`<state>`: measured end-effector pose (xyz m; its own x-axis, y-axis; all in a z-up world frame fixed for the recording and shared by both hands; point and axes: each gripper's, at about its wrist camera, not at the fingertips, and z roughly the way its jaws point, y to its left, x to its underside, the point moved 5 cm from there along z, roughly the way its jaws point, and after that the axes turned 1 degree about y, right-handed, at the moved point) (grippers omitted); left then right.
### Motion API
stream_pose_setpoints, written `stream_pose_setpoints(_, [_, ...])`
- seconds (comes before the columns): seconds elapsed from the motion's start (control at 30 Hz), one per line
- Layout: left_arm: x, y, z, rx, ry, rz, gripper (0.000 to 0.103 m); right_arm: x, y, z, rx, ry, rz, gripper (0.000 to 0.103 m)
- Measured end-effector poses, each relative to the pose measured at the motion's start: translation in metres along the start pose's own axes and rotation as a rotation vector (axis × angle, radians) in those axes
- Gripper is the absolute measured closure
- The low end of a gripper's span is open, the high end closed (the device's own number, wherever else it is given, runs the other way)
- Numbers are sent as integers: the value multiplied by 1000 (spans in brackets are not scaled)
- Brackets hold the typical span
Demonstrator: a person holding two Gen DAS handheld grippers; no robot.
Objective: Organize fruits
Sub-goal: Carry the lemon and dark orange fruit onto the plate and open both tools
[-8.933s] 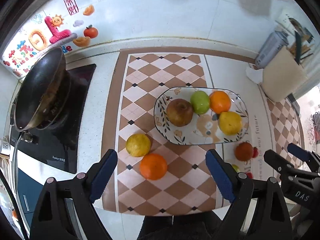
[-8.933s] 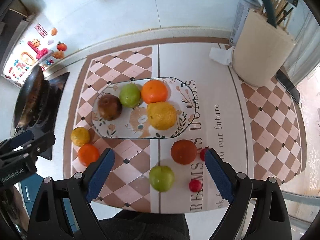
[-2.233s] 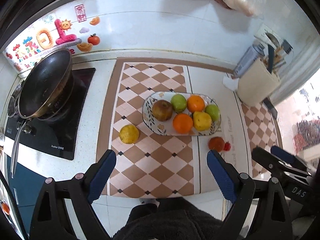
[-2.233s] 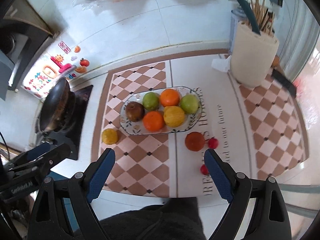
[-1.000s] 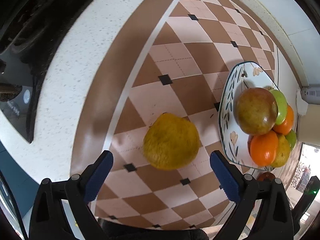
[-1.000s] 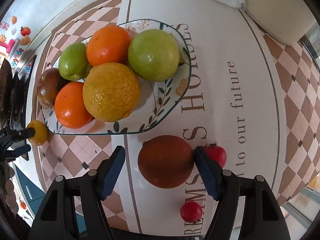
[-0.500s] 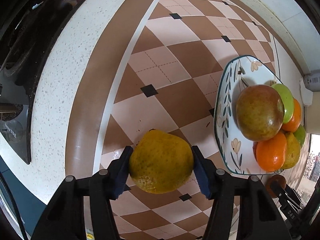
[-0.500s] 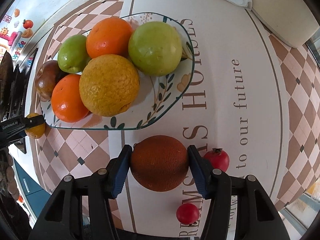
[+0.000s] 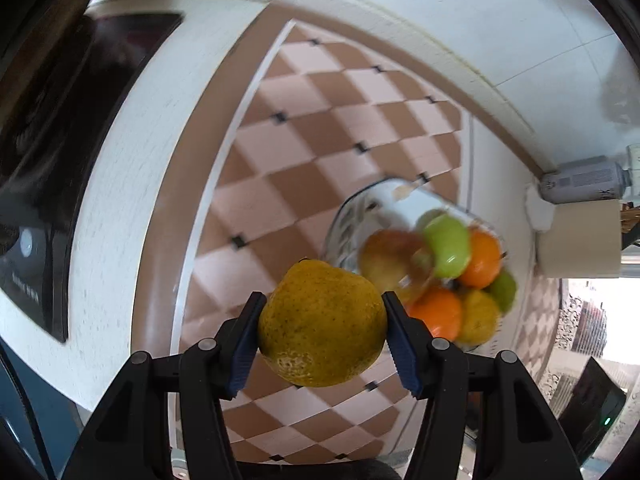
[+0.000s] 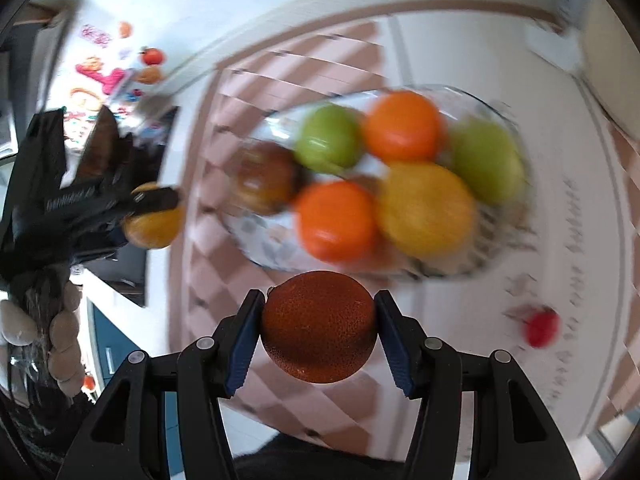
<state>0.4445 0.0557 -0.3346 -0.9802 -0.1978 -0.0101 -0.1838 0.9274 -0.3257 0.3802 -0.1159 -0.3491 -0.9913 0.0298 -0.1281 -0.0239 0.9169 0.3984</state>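
My left gripper [image 9: 322, 330] is shut on a yellow-green citrus fruit [image 9: 322, 322] and holds it above the checkered mat, left of the patterned plate [image 9: 352, 216]. The plate holds several fruits: green, orange, yellow and a brown one [image 10: 264, 178]. My right gripper [image 10: 319, 326] is shut on a dark reddish-brown orange [image 10: 319, 326], lifted in front of the plate [image 10: 496, 258]. The left gripper [image 10: 132, 204] with its yellow fruit [image 10: 154, 226] shows at the left of the right wrist view.
A small red fruit [image 10: 542, 328] lies on the mat to the right of the plate. A black induction hob [image 9: 44, 184] is at the left. A beige utensil holder [image 9: 580, 238] and a can [image 9: 580, 180] stand at the far right by the wall.
Both grippers have lifted their fruits off the mat and pulled back; the plate now looks farther away. Both views are motion-blurred.
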Motion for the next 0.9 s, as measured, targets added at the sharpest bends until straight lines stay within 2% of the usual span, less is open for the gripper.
stream_pose_setpoints(0.1, [-20,-9,0,-13,17,45,47,-14,27,16,-23,-7,-22,44])
stream_pose_setpoints(0.17, [-38,-15,9,-47,38,89,47,-24,39,28,-29,9,-25,44])
stream_pose_setpoints(0.27, [-52,-17,22,-68,85,135,47,-31,52,51,16,38,-55,44])
stream_pose_setpoints(0.4, [-65,-25,39,-67,141,182,47,-31,53,67,47,71,-58,44])
stream_pose_setpoints(0.57, [-78,-35,69,-31,244,178,47,-33,61,73,54,61,-55,44])
stream_pose_setpoints(0.9, [-80,-50,82,-51,305,238,47,-32,52,68,55,31,-25,44])
